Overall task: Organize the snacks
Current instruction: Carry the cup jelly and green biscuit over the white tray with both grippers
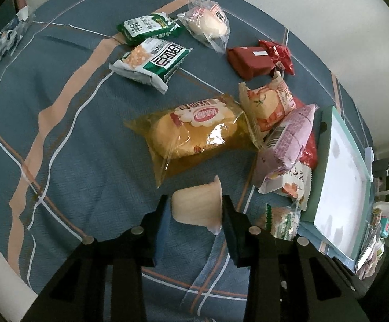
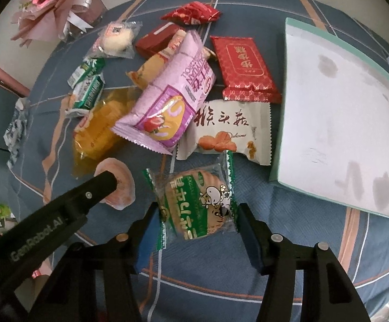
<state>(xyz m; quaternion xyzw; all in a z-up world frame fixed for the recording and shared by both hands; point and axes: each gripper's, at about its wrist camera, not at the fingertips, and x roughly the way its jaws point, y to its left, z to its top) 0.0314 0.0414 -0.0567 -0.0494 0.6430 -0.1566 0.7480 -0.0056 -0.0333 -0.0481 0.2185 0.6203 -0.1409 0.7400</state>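
Note:
My left gripper (image 1: 195,209) has its jaws on either side of a pale jelly cup (image 1: 197,205) lying on its side on the blue cloth; I cannot tell if it grips. The cup also shows in the right wrist view (image 2: 122,187) with the left gripper's finger over it. My right gripper (image 2: 198,213) is open around a green-and-white round biscuit pack (image 2: 197,204). A mint-rimmed white tray (image 2: 342,112) lies to the right, also in the left wrist view (image 1: 339,177). A yellow bread bag (image 1: 194,131) lies just beyond the cup.
Several snack packs are scattered on the blue striped cloth (image 1: 73,134): a purple pack (image 2: 167,99), a red pack (image 2: 242,67), a white mushroom-biscuit pack (image 2: 229,131), green packs (image 1: 151,59), a clear bun pack (image 1: 208,24). A pink bouquet (image 2: 55,2) stands at the back.

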